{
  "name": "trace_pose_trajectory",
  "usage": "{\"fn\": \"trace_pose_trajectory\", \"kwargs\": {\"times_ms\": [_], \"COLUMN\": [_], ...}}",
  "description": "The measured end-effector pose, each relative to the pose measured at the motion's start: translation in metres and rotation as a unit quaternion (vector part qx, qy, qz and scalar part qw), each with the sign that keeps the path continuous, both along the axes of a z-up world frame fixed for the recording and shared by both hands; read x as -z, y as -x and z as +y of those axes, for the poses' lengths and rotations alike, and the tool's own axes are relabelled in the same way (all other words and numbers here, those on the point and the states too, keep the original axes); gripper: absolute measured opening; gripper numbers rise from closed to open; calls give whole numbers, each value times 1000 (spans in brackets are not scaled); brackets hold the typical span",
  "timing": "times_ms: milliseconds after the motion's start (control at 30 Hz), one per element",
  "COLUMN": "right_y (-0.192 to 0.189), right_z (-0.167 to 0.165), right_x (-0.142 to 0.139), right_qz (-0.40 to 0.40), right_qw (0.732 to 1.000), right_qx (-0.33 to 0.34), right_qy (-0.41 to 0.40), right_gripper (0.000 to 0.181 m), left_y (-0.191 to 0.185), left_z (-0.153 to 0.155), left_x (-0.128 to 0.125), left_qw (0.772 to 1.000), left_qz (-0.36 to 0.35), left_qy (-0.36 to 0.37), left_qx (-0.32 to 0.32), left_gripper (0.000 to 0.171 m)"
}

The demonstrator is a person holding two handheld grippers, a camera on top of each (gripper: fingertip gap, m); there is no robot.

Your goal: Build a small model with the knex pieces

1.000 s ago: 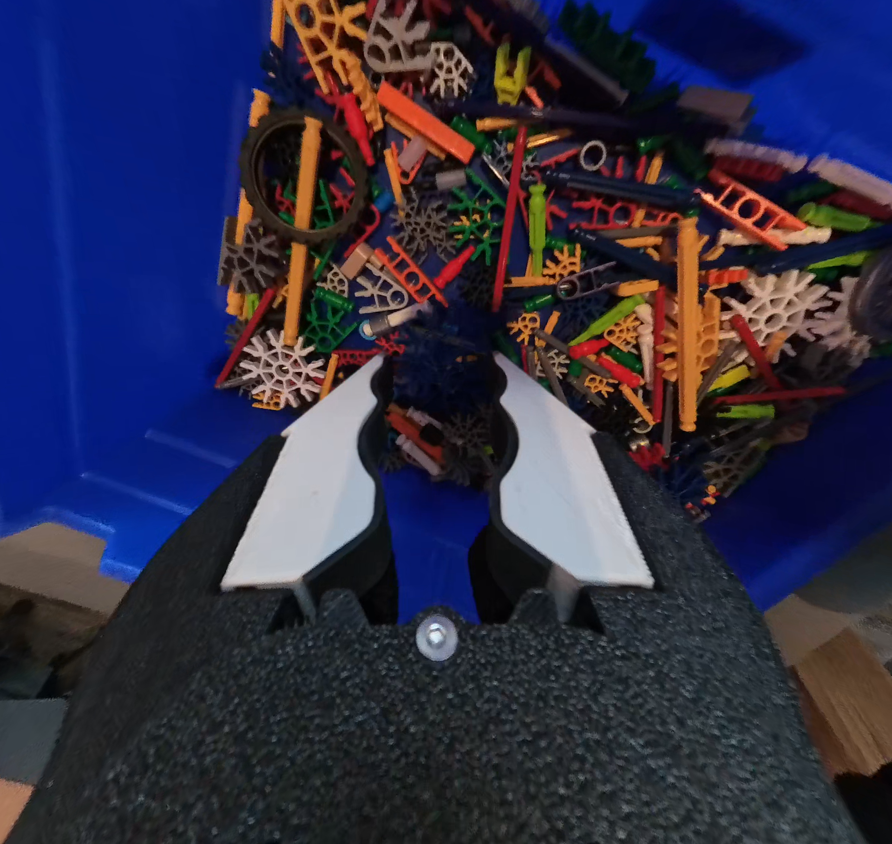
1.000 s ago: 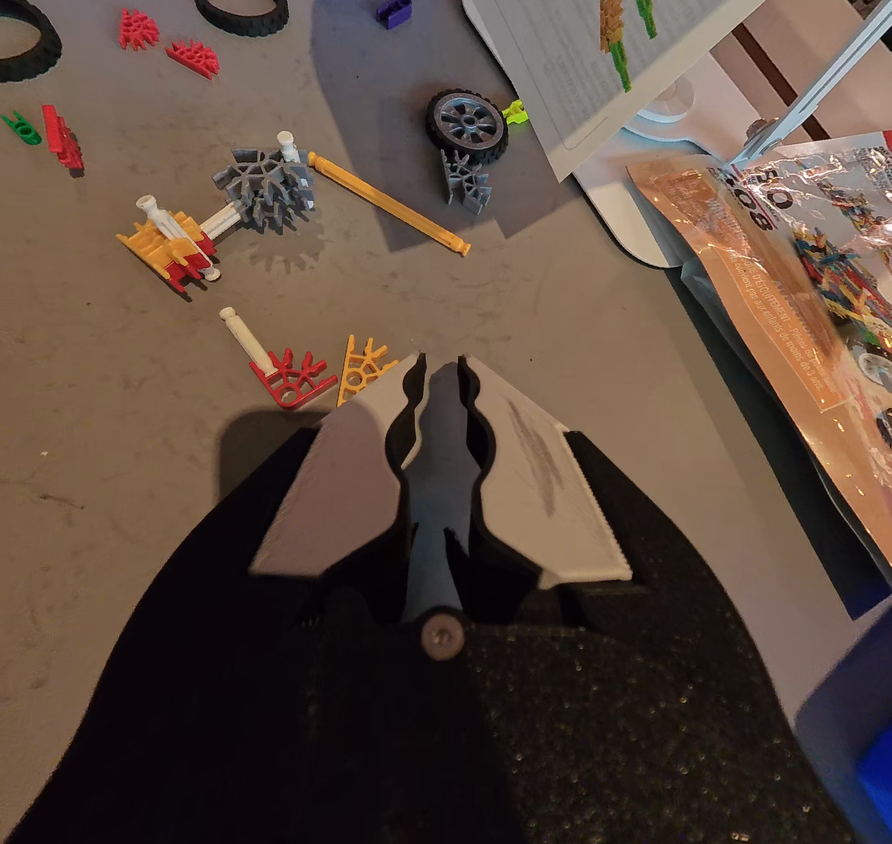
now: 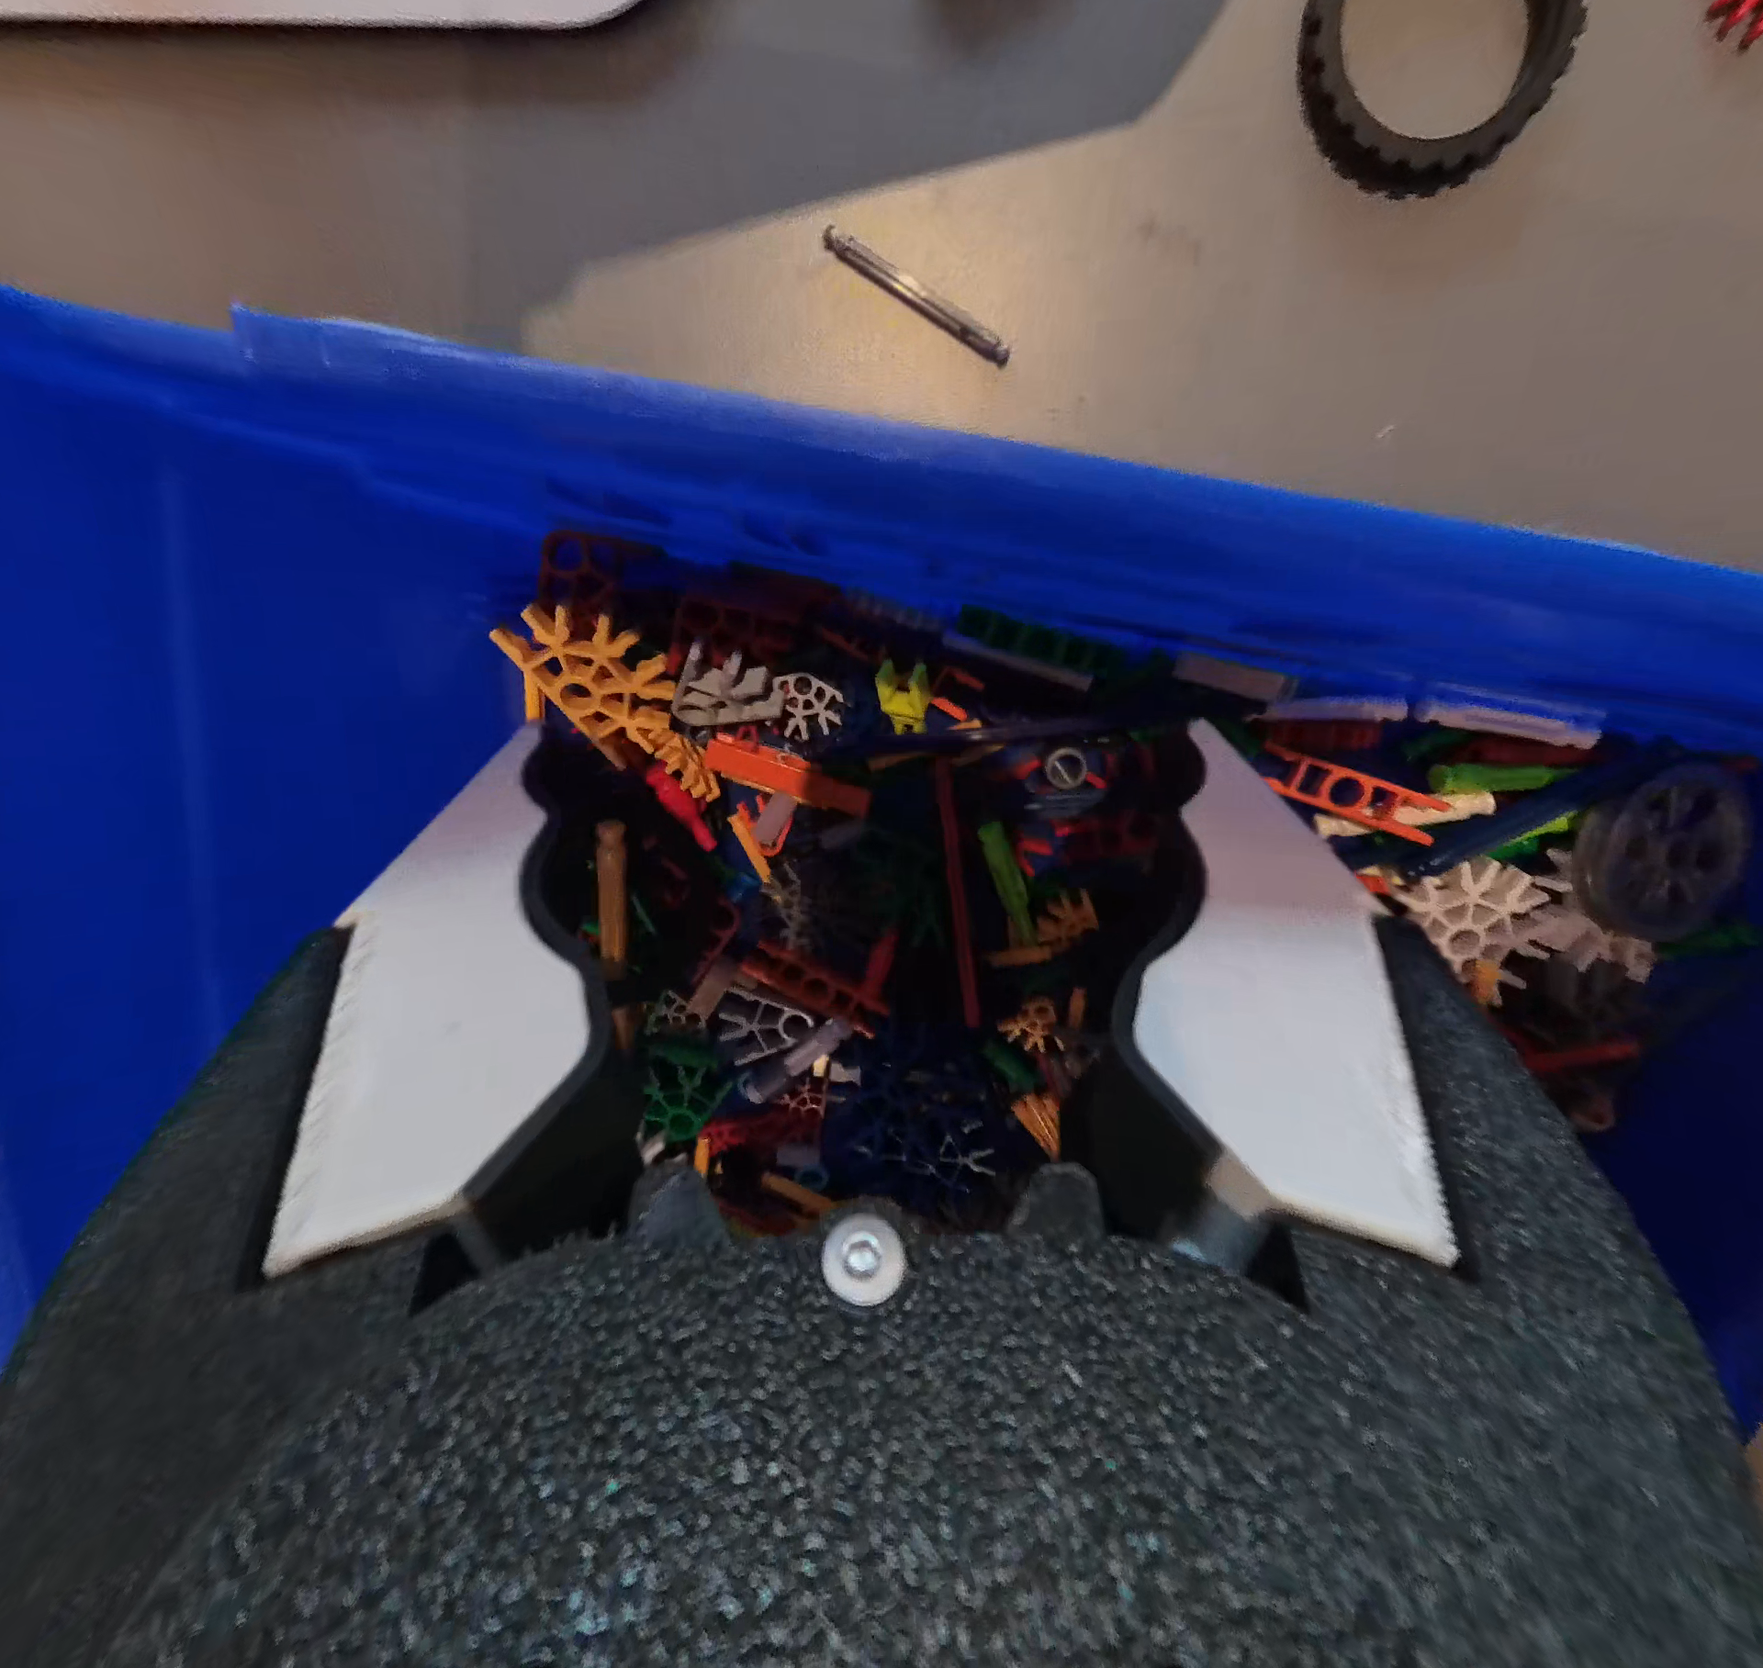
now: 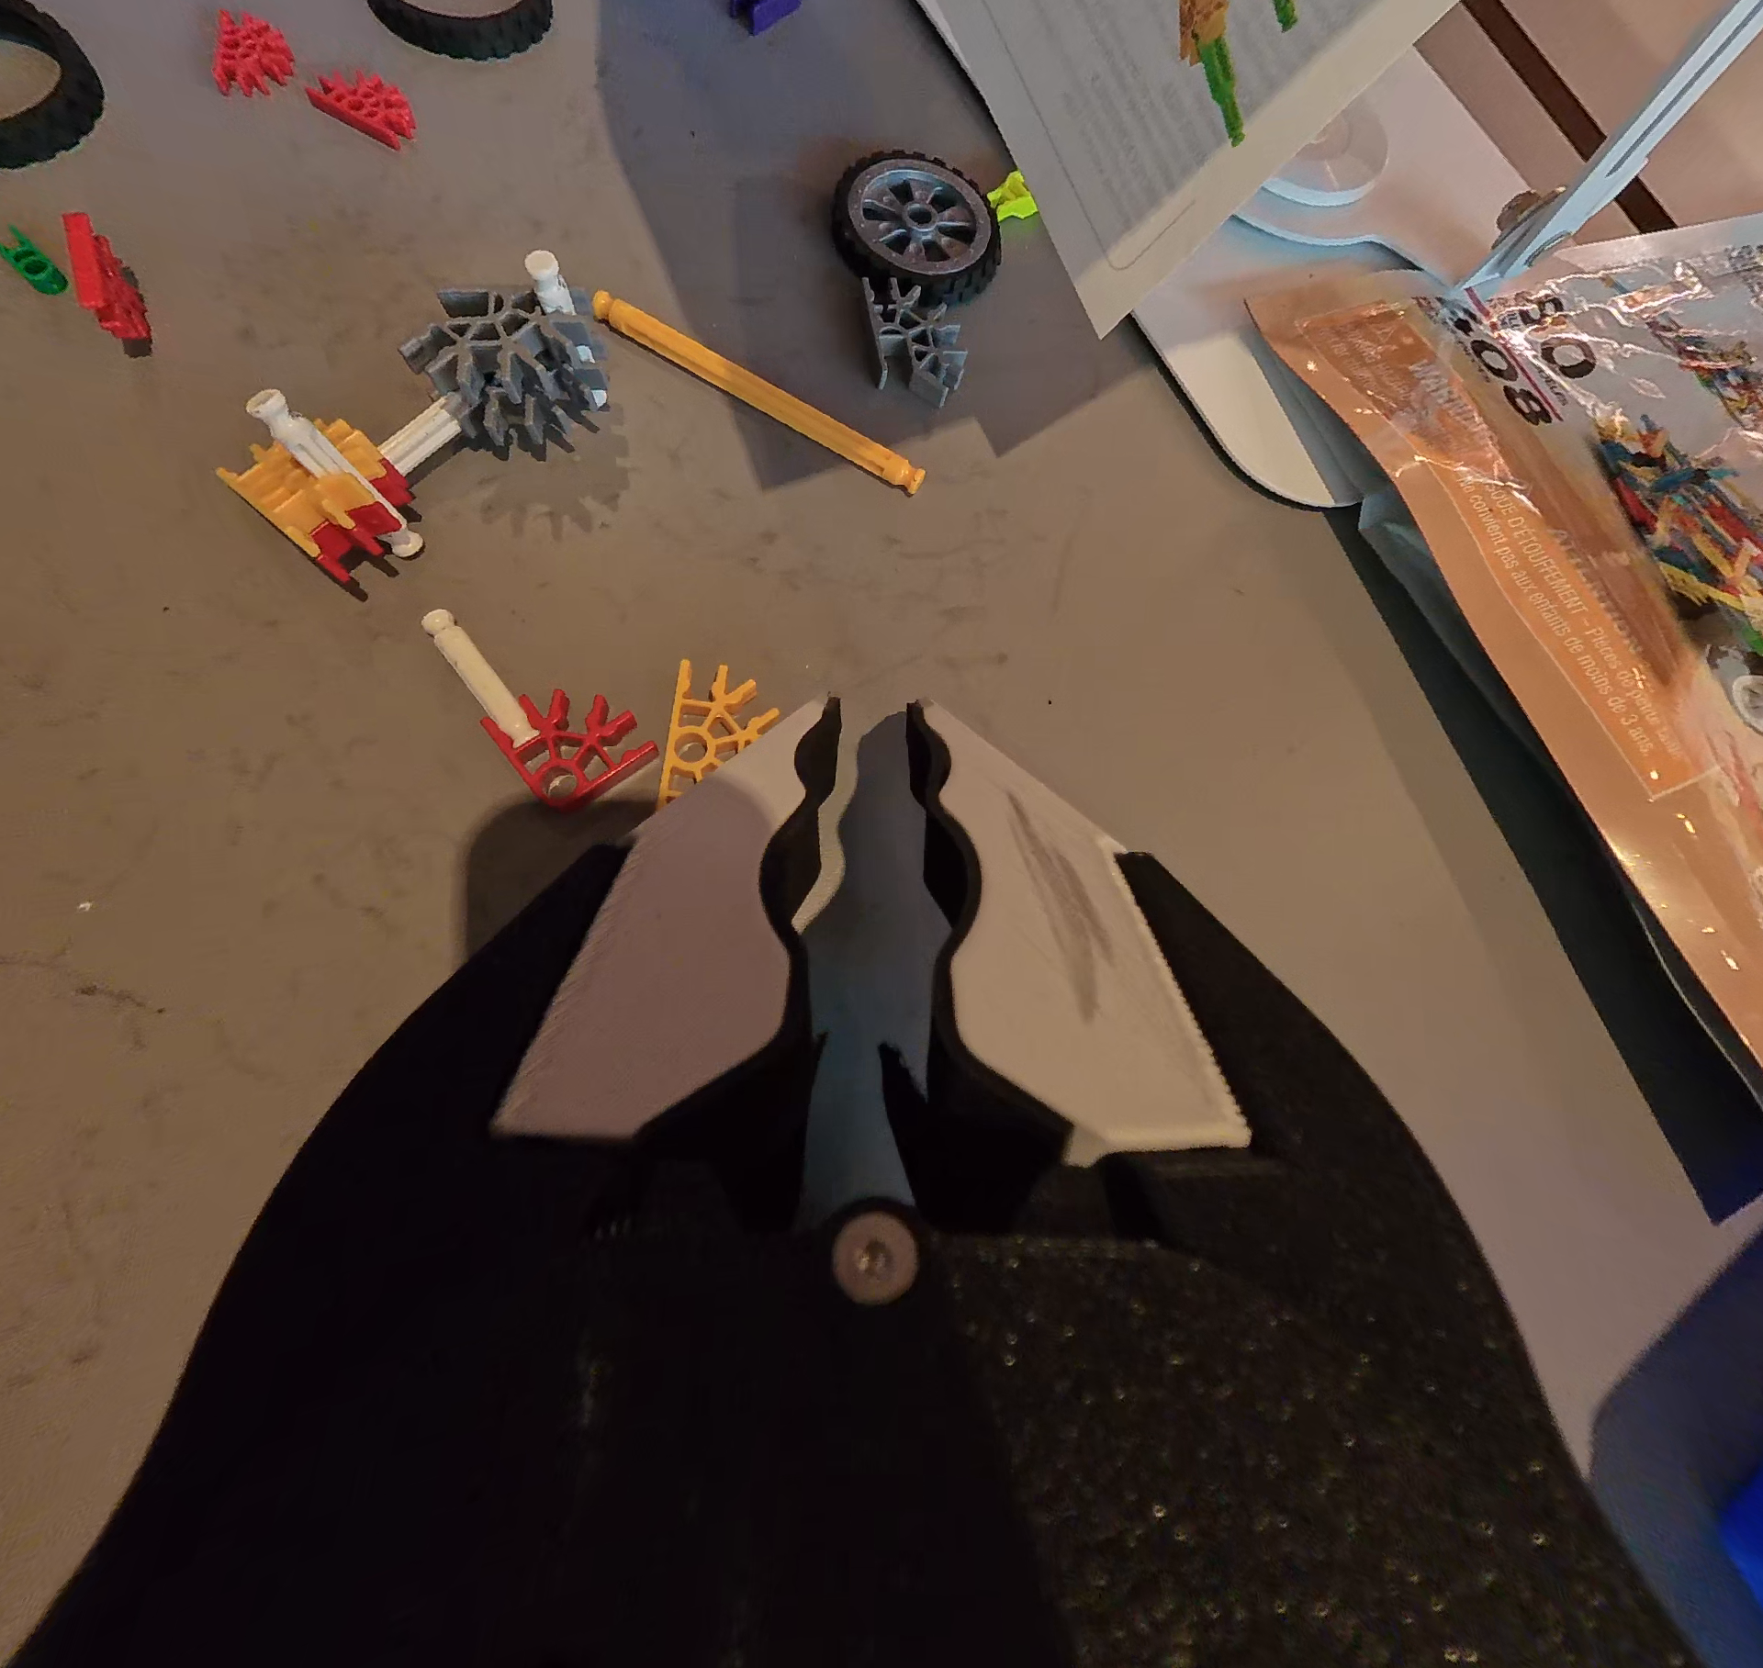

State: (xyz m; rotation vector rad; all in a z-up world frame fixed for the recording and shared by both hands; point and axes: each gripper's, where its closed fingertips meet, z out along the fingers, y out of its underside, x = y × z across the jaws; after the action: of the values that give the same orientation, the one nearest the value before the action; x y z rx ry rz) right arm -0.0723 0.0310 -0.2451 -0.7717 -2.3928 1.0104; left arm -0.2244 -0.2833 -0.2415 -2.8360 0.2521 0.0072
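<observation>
1. Hovering over the blue bin [image 3: 286, 630], the left gripper [image 3: 863, 745] has its jaws spread wide, nothing between them; below lies a tangled pile of construction pieces [image 3: 859, 907]: rods, snowflake connectors, ladder-like strips, in many colours.
2. Bin wall is smooth plastic; its far rim runs across the left wrist view, slanting down to the right. Beyond it, bare grey desk [image 3: 1240, 363].
3. On that desk: a thin dark rod [image 3: 916, 296], long axis diagonal, upper left to lower right, well apart from a black ribbed tyre [image 3: 1441, 39].
4. Right gripper [image 4: 873, 730] hangs above the desk, jaws nearly closed with a narrow gap, holding nothing.
5. Nearest it: a yellow fan connector [image 4: 711, 745], partly hidden by the left finger, just beside a red connector [image 4: 572, 759] with a white peg [image 4: 472, 678] plugged in, peg pointing up-left.
6. Farther off: a yellow rod [image 4: 758, 387], diagonal; a grey-hubbed wheel [image 4: 918, 220]; a grey, yellow and red cluster [image 4: 410, 430].
7. Open desk lies ahead of the right jaws; a glossy bag [image 4: 1526, 525] crowds the right edge.
</observation>
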Motion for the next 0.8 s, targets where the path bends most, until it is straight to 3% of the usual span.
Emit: {"fn": "trace_pose_trajectory", "kwargs": {"times_ms": [67, 267, 467, 567, 733, 800], "right_y": [0, -1, -1, -2, -2, -2], "right_z": [0, -1, -1, -1, -1, -1], "right_x": [0, 0, -1, -1, -1, 0], "right_qz": [0, 0, 2, 1, 0, -1], "right_qw": [1000, 1000, 1000, 1000, 1000, 1000], "right_qx": [-1, -4, -6, -6, -7, -7], "right_qy": [0, 2, 2, 3, 2, 2], "right_gripper": [13, 14, 15, 15, 15, 15], "left_y": [2, -13, -35, -36, -10, 1], "left_z": [2, -2, -22, -39, -50, -52], "left_x": [6, 10, -4, -9, -17, -18], "left_qw": [1000, 998, 993, 993, 998, 998], "left_qz": [-7, -61, -112, -103, -63, -50], "left_qy": [7, 12, 26, 40, 25, 22], "left_qx": [-5, 3, 33, 46, -11, -36], "left_gripper": [129, 126, 81, 88, 93, 104]}}
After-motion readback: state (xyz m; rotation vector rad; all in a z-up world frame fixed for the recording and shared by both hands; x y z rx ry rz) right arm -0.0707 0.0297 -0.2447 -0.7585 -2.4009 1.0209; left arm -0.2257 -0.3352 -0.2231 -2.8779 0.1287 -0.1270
